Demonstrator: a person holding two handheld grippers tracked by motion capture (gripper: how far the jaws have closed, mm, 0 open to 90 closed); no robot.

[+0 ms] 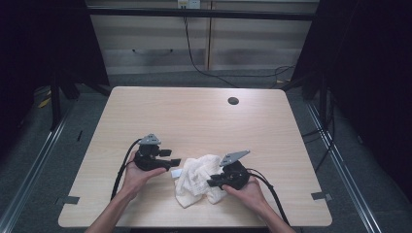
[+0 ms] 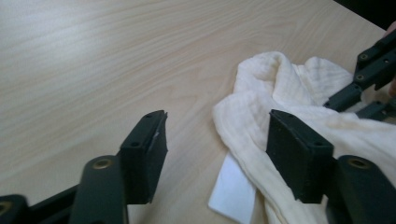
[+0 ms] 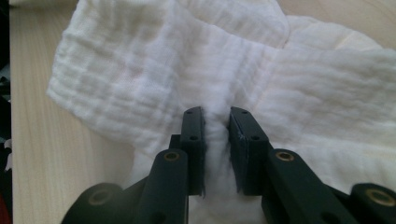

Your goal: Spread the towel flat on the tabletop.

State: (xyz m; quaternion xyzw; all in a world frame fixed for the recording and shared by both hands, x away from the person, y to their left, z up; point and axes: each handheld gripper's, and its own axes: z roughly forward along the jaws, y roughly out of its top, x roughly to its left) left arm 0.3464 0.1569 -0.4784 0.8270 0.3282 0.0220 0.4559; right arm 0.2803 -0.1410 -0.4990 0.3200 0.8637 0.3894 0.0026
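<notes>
High view: pale wooden desk [image 1: 194, 116] on grey floor [image 1: 340, 160]; left gripper [image 1: 176, 162] fingers spread beside the white cloth [image 1: 197, 177]; right gripper [image 1: 212, 183] fingers pinch a fold.

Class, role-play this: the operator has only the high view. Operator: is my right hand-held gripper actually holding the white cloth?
Observer: Yes, the right hand-held gripper pinches a raised fold of the white cloth.
Operator: And the left?
Observer: The left hand-held gripper is open, jaws astride the cloth's edge.
Operator: That white scrap beside it?
Observer: A smooth tag poking from under the cloth onto the table.
</notes>
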